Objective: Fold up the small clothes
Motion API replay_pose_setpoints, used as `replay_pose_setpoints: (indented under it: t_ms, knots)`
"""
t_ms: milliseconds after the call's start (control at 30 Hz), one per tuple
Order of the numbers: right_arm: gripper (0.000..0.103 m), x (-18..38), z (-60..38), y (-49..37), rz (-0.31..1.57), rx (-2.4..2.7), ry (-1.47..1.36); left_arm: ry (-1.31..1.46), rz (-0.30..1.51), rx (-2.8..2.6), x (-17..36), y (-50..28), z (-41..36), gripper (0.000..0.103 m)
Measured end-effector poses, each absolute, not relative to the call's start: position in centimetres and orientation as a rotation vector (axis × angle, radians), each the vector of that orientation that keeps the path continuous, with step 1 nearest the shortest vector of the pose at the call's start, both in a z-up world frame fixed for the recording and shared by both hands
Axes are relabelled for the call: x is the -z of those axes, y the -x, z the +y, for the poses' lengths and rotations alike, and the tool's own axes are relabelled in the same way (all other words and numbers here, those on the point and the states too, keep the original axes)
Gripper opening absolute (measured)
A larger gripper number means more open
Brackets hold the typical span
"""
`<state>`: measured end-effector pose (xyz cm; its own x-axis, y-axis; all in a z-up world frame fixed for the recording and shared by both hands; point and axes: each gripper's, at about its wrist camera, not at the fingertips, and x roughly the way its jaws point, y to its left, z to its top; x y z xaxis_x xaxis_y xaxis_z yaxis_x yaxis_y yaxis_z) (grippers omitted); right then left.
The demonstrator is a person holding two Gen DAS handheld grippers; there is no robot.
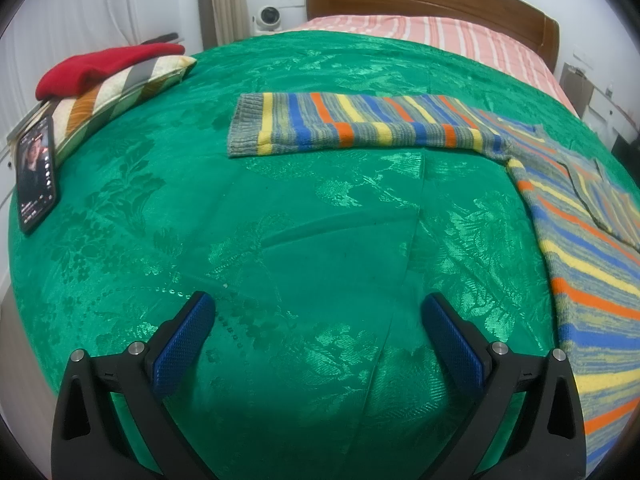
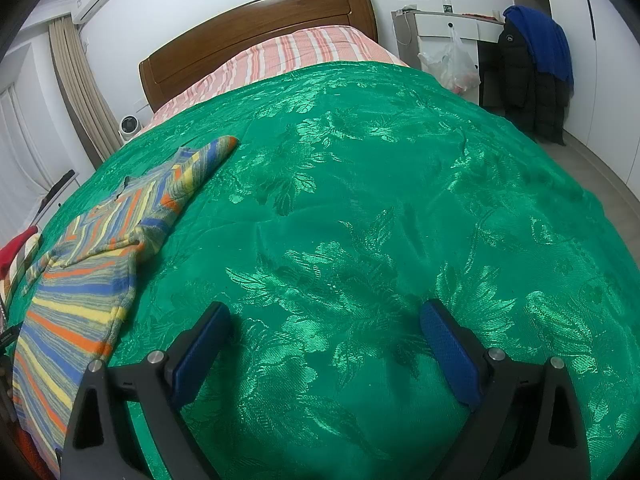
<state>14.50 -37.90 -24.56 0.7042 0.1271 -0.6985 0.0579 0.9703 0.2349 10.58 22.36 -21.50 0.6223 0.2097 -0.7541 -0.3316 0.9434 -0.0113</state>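
Note:
A small striped knit sweater (image 1: pixel 592 264) in blue, orange, yellow and grey lies flat on the green bedspread (image 1: pixel 304 208). One sleeve (image 1: pixel 360 126) stretches out to the left in the left wrist view. The sweater also shows at the left of the right wrist view (image 2: pixel 80 300), with its other sleeve (image 2: pixel 200 164) pointing toward the headboard. My left gripper (image 1: pixel 318 312) is open and empty above bare bedspread, left of the sweater's body. My right gripper (image 2: pixel 324 320) is open and empty above the bedspread (image 2: pixel 400 200), right of the sweater.
A striped pillow (image 1: pixel 120 92) with a red garment (image 1: pixel 104 68) on it lies at the bed's left, beside a lit phone (image 1: pixel 36 176). A wooden headboard (image 2: pixel 256 28) and pink striped sheet (image 2: pixel 296 52) lie beyond. A desk, bag and hung jackets (image 2: pixel 532 68) stand right.

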Motion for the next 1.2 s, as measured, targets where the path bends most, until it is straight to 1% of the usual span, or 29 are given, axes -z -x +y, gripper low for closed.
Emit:
replay_pose_setpoints:
  t_ms: [1033, 1133, 1200]
  knots:
    - [0.095, 24.6, -37.8, -14.5, 0.789, -0.039, -0.247, 0.155, 0.844, -0.311, 21.5, -10.6, 22.4, 0.103]
    - [0.095, 24.6, -37.8, -14.5, 0.790, -0.039, -0.247, 0.190, 0.854, -0.305, 20.6, -10.5, 22.9, 0.102]
    - [0.095, 24.6, -37.8, -14.5, 0.791, -0.038, -0.245, 0.267, 0.804, -0.286, 18.6, -9.9, 24.1, 0.102]
